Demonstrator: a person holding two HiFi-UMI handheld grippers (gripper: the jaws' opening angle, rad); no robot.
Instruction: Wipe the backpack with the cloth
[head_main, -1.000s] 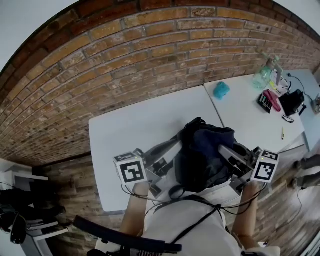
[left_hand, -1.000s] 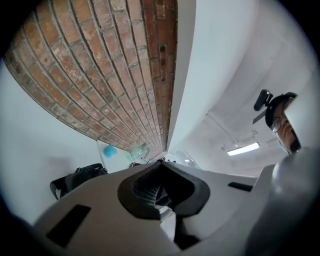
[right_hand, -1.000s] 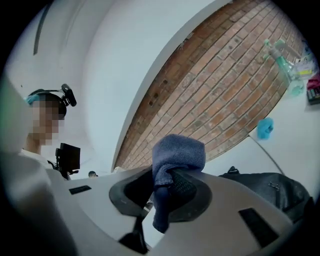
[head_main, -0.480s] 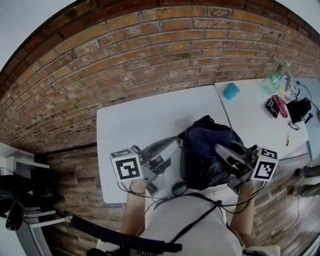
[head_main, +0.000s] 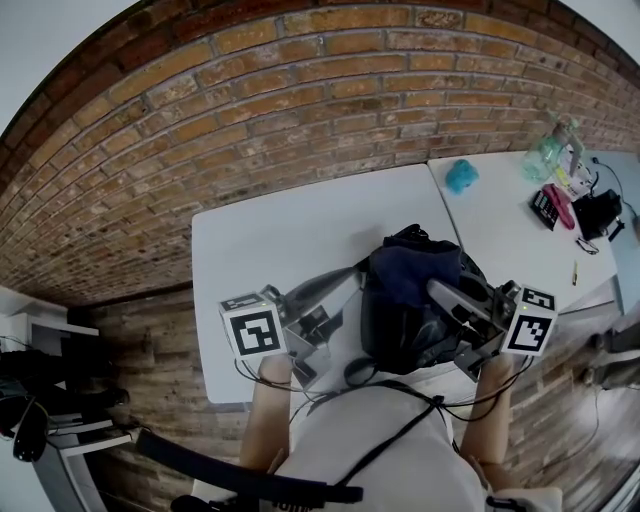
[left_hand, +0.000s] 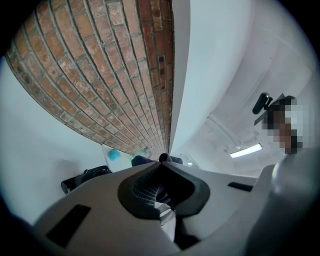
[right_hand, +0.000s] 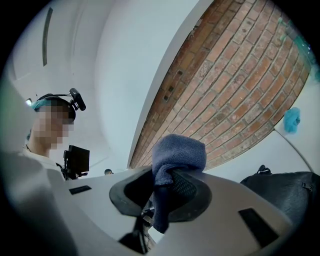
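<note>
A dark navy backpack (head_main: 405, 300) stands on the white table (head_main: 280, 240), close to the front edge. My right gripper (head_main: 433, 288) reaches in from the right, its tips over the backpack's upper side. In the right gripper view it (right_hand: 167, 172) is shut on a blue-grey cloth (right_hand: 176, 155), which bulges above the jaws; the backpack (right_hand: 282, 187) lies low on the right. My left gripper (head_main: 335, 280) sits just left of the backpack, pointing at it. Its tips (left_hand: 163, 159) meet with nothing between them, and the dark backpack (left_hand: 142, 160) shows just beyond.
A brick wall (head_main: 300, 100) runs behind the table. A second white table (head_main: 510, 230) on the right carries a teal object (head_main: 461, 177), a spray bottle (head_main: 552, 150), a black pouch (head_main: 598, 215) and small items. The person's white shirt (head_main: 370, 450) fills the bottom of the head view.
The head view has shifted a little. Both grippers keep nearly the same place beside the backpack; the right one has edged slightly further over it.
</note>
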